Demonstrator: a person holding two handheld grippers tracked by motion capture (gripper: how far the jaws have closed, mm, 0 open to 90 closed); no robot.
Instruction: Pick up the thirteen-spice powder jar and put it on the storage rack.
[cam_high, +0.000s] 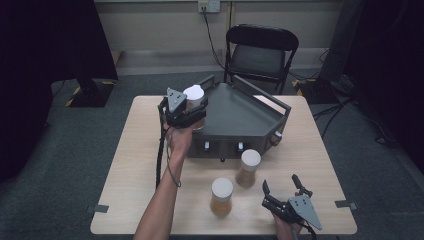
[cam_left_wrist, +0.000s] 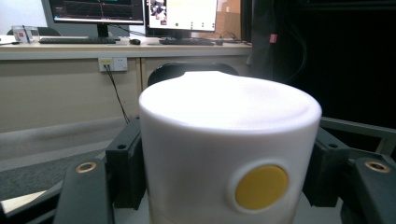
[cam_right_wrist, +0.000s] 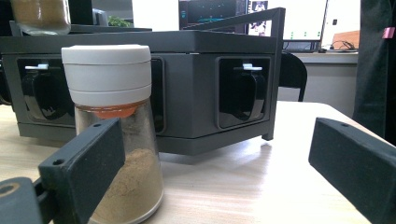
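Observation:
My left gripper (cam_high: 192, 114) is shut on a spice jar (cam_high: 195, 106) with a white lid (cam_left_wrist: 229, 154), held over the left corner of the dark grey rack (cam_high: 240, 117). The lid, with a yellow dot (cam_left_wrist: 261, 186), sits between the two black pads (cam_left_wrist: 123, 170). Two more jars with white lids stand on the table in front of the rack: one (cam_high: 248, 168) close to it, one (cam_high: 221, 196) nearer me. My right gripper (cam_high: 281, 187) is open near the front right edge; a jar of brown powder (cam_right_wrist: 114, 126) stands just beyond its left jaw.
The rack has spoon slots in its front faces (cam_right_wrist: 245, 91). A black folding chair (cam_high: 261, 52) stands behind the wooden table (cam_high: 135, 165). Dark curtains hang at both sides.

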